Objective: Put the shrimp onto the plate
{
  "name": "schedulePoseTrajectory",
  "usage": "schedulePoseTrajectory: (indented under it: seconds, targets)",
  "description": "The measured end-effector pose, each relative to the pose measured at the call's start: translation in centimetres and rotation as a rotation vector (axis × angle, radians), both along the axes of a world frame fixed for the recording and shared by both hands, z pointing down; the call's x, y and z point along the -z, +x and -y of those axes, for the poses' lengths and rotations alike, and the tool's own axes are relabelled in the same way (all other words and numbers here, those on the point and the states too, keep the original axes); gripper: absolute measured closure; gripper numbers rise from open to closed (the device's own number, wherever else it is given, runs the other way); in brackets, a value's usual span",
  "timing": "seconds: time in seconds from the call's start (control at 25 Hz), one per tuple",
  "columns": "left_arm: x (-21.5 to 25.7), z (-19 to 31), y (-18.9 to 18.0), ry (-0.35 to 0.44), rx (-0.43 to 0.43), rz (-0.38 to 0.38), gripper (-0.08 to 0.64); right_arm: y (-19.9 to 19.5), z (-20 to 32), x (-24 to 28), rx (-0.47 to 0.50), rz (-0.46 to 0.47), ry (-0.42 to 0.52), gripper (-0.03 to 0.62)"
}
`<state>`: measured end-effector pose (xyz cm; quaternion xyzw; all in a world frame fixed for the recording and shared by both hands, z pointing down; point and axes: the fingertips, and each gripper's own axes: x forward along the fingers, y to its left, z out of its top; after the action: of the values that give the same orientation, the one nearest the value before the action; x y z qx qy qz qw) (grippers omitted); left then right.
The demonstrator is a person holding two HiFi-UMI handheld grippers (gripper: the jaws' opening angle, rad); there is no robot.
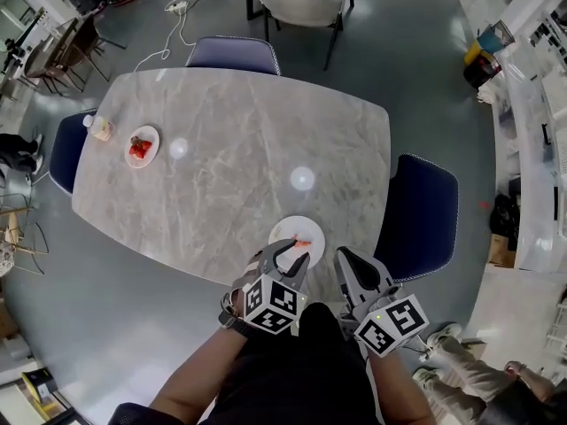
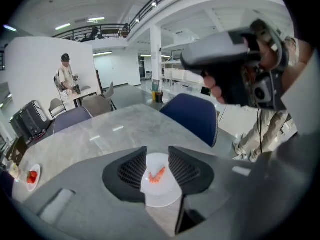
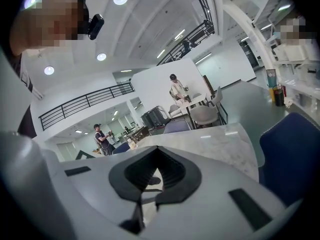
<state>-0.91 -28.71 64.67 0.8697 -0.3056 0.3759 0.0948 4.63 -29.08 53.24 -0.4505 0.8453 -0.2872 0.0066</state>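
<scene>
The shrimp (image 1: 302, 242) lies on the plate (image 1: 307, 226) at the near edge of the table (image 1: 230, 149); another plate (image 1: 142, 146) sits far left

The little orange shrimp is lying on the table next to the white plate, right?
Not quite. The shrimp is lying on the white plate itself, not on the table next to it. The left gripper view shows it resting near the plate's middle.

Left gripper (image 2: 157, 154) with its jaws apart, poised above a white plate (image 2: 161, 198) on which an orange shrimp (image 2: 157, 175) lies, framed in the gap between them. The plate rests on a grey marble table (image 2: 95, 134), with a blue chair (image 2: 192, 115) beyond its far edge. Upper right: the right gripper (image 2: 230, 59), held in a hand (image 2: 216, 90); far left: a small plate (image 2: 35, 180) bearing something red.
</scene>
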Motion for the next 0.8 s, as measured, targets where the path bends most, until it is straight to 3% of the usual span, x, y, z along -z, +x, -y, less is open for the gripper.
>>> schedulePoseTrajectory:
  seconds: [0.24, 0.52, 0.56, 0.6, 0.8]
  targets:
    - [9.2, 0.1, 1.0, 0.071, 0.062, -0.222, 0.426, -0.2, 0.0, 4.3, 0.026, -0.017, 0.050, 0.591]
    - [16.0, 0.3, 1.6, 0.139, 0.087, -0.341, 0.428, -0.3, -0.3, 9.3, 0.070, -0.023, 0.125, 0.591]
    - [17.1, 0.3, 1.6, 0.144, 0.102, -0.372, 0.450, -0.3, -0.4, 10.0, 0.075, -0.023, 0.137, 0.591]
    - [18.2, 0.4, 1.6, 0.153, 0.114, -0.398, 0.517, -0.2, -0.4, 10.7, 0.080, -0.022, 0.149, 0.591]
    - [23.2, 0.4, 2.1, 0.231, 0.124, -0.467, 0.520, 0.2, -0.4, 13.9, 0.093, -0.013, 0.210, 0.591]
